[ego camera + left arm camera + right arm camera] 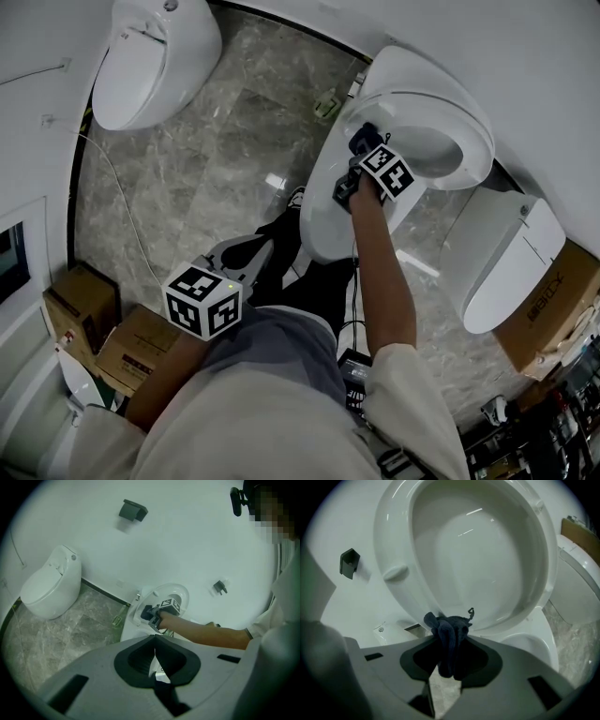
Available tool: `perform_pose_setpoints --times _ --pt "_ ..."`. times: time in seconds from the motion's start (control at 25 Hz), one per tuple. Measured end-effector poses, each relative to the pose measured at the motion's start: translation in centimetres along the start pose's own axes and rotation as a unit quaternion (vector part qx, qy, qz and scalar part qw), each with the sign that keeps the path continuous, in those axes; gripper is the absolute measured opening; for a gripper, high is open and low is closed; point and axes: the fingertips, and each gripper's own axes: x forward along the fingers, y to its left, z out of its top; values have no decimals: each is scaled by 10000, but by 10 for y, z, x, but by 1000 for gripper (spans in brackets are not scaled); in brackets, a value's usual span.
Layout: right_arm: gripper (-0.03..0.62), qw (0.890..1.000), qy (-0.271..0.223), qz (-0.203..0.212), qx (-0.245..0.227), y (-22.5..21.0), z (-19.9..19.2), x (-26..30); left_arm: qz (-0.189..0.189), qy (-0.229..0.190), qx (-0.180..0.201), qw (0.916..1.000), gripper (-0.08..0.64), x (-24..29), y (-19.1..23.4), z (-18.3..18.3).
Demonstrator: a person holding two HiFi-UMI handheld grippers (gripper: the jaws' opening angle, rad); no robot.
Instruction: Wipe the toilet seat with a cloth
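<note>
One bunched cloth point(448, 626) is pinched in your right gripper point(450, 639) at the toilet seat point(396, 550). A hard sideways drag could pull it free. Your left gripper point(154, 649) is pressed together, empty.

Seat point(473, 131) up, before wall point(525, 56). Cloth point(447, 649) between right gripper point(451, 637) jaws, at seat's lower rim. Second toilet point(155, 61) far left. Third toilet point(506, 262) just right. Boxes point(103, 328) lower left, near left gripper point(246, 251).
</note>
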Motion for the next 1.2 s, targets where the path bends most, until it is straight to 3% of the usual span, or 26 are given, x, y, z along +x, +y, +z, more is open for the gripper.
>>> perform_pose_setpoints --times 0.72,1.04,1.2 --pt "112 9992 334 -177 118 -45 -32 40 176 377 60 9991 8 16 1 -24" --pt "112 9965 306 -200 746 -66 -43 59 213 551 195 9981 8 26 -2 -31" --pt "112 9958 313 -212 836 -77 -47 59 448 557 904 9933 8 25 -1 -29"
